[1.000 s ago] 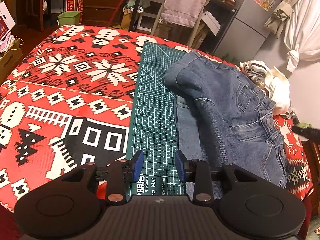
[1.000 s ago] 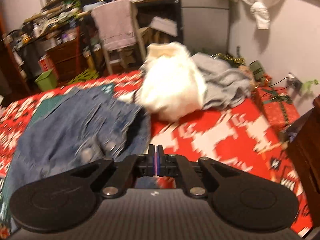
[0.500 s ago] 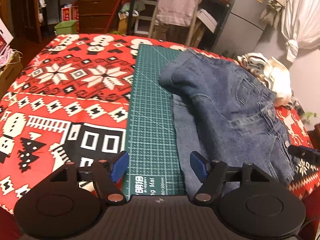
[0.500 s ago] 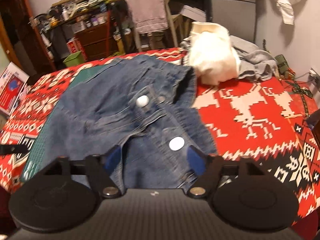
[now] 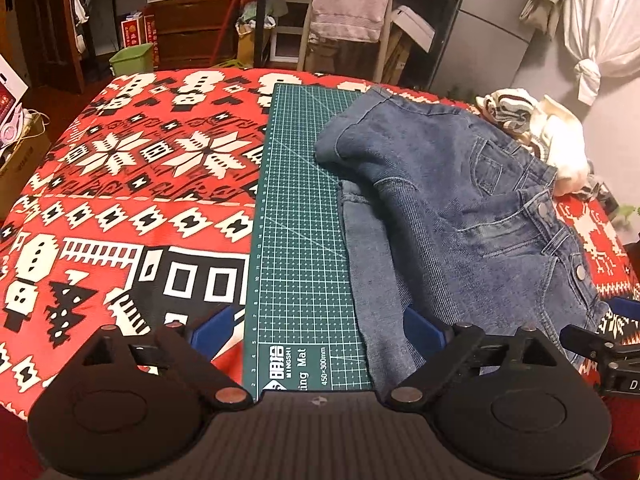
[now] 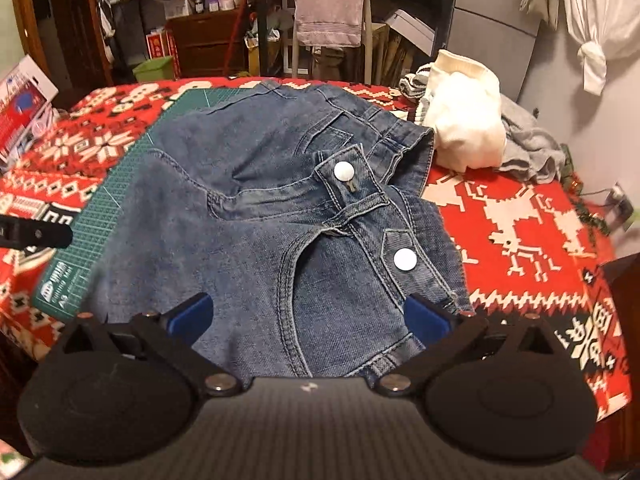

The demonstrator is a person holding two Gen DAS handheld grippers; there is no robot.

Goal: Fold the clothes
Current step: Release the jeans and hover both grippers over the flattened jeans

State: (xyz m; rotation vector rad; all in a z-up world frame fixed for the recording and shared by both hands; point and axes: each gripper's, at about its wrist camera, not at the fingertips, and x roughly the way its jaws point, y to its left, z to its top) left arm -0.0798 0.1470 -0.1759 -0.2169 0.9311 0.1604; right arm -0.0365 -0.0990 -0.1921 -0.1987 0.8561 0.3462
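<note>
Denim shorts (image 6: 260, 216) look heavy-ish and floppy, I'd grab the thick waistband. Left gripper (image 5: 318, 330) and right gripper (image 6: 308, 314) both wide open, holding nothing.

Both grippers have spread wide — the left gripper (image 5: 318, 330) from half-parted, the right gripper (image 6: 308, 316) from clamped shut, now hovering above the denim shorts (image 6: 280, 216).

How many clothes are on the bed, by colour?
Blue: 1, the jeans
White: 1, the white top
Grey: 1, the grey garment
Striped: 1, the striped piece
Total: 4
</note>
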